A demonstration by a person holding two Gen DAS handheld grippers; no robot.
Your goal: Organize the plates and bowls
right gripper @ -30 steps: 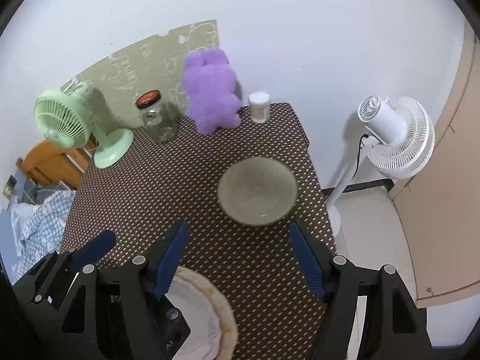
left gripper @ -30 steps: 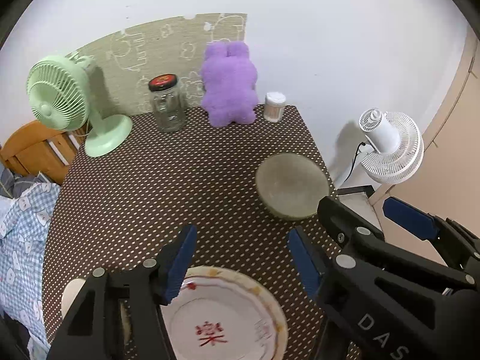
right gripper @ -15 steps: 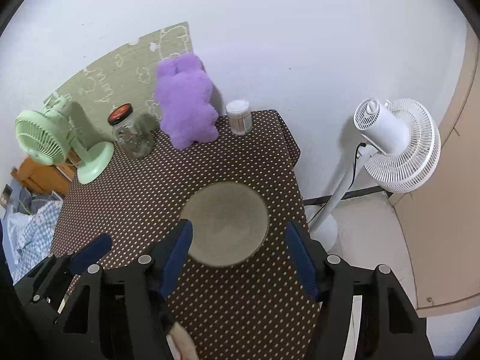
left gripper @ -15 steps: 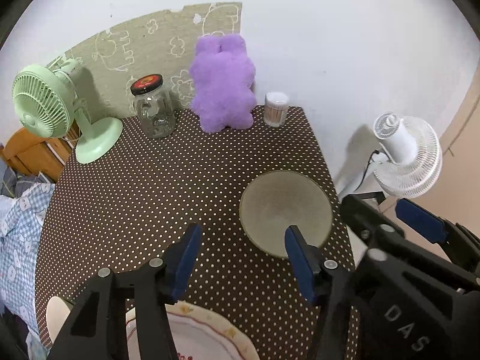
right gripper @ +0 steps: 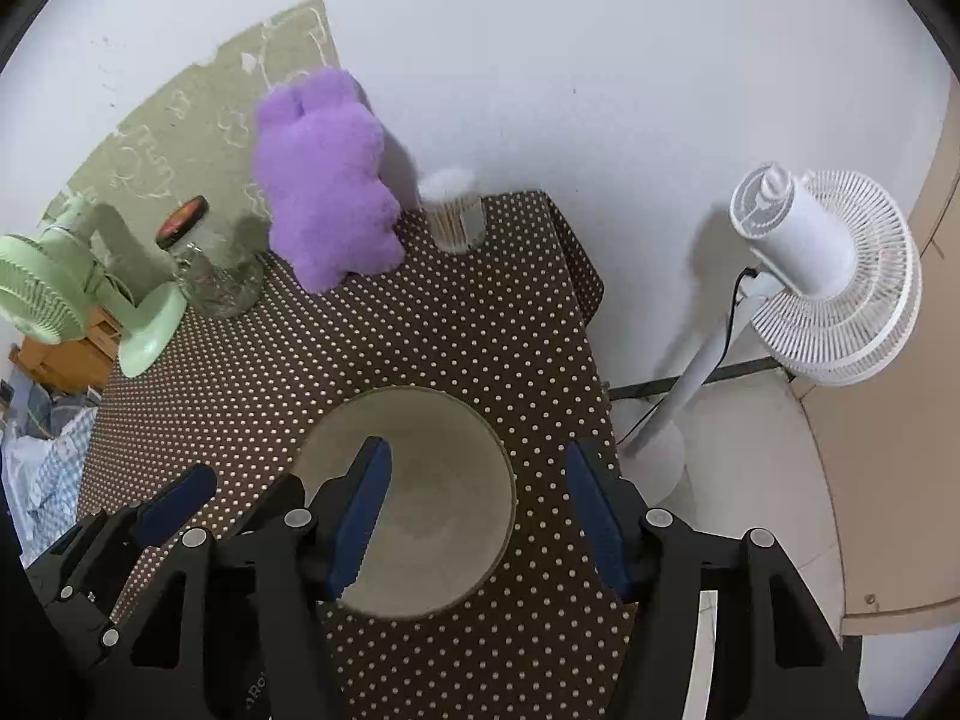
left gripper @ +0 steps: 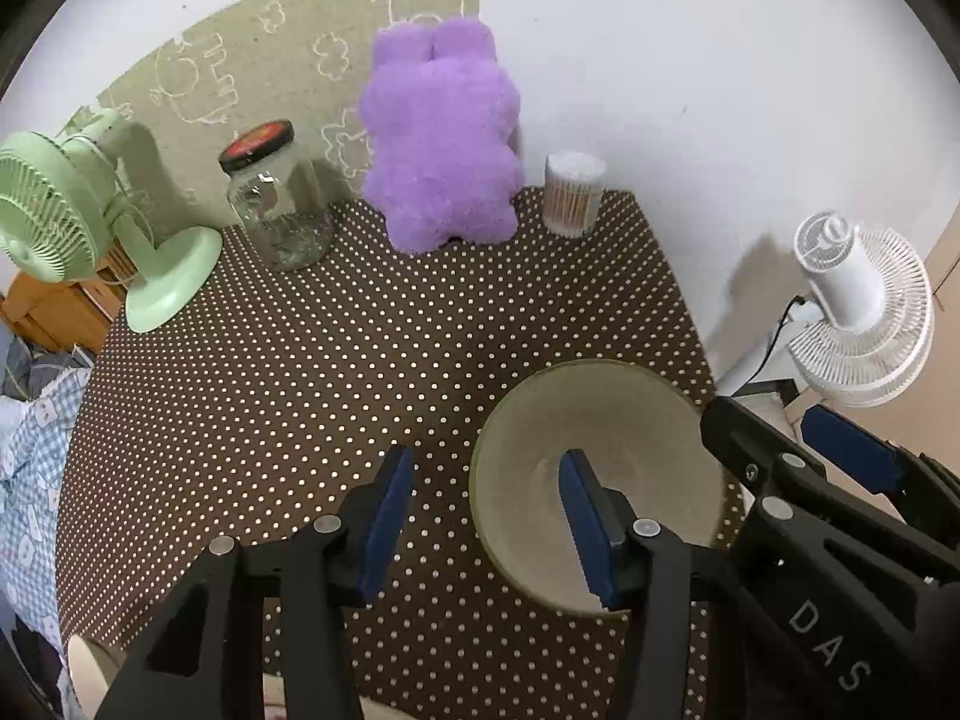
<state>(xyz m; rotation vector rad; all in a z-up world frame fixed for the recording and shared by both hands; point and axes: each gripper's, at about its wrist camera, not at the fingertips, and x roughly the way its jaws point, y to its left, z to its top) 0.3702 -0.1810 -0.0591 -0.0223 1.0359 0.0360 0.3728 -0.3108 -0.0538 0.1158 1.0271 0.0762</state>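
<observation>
Nearest the cameras, both tools hang over the bowl (right gripper: 414, 498), which sits upright on the right-hand part of the surface (left gripper: 336, 360), close to its right edge. The left gripper (left gripper: 483, 516) has its fingers (left gripper: 387, 516) part-way apart, one over the dotted cloth and one over the bowl's inside, so they straddle its left rim; they have just been closing, yet the pads do not press on the rim. The right gripper (right gripper: 480, 516) straddles the opposite rim in the same way, one of its fingers (right gripper: 360, 510) over the inside and the other beyond the right edge, somewhat wider, also just been closing and not gripping. I judge the task to be at an early stage: the bowl is not yet lifted, and a pale rim (left gripper: 90, 660) of another dish shows at the bottom left corner of the left wrist view, too cut off to say more. Pairing or stacking the dishes appears left to do. Farther back on the brown dotted cloth stand a green desk fan (left gripper: 66, 216), a glass jar (left gripper: 276, 204) with a dark lid, a purple plush toy (left gripper: 441, 144) and a tub of cotton swabs (left gripper: 573, 192), all near the white wall. Beyond the surface's right side a white pedestal fan (right gripper: 828, 270) stands on the floor.
</observation>
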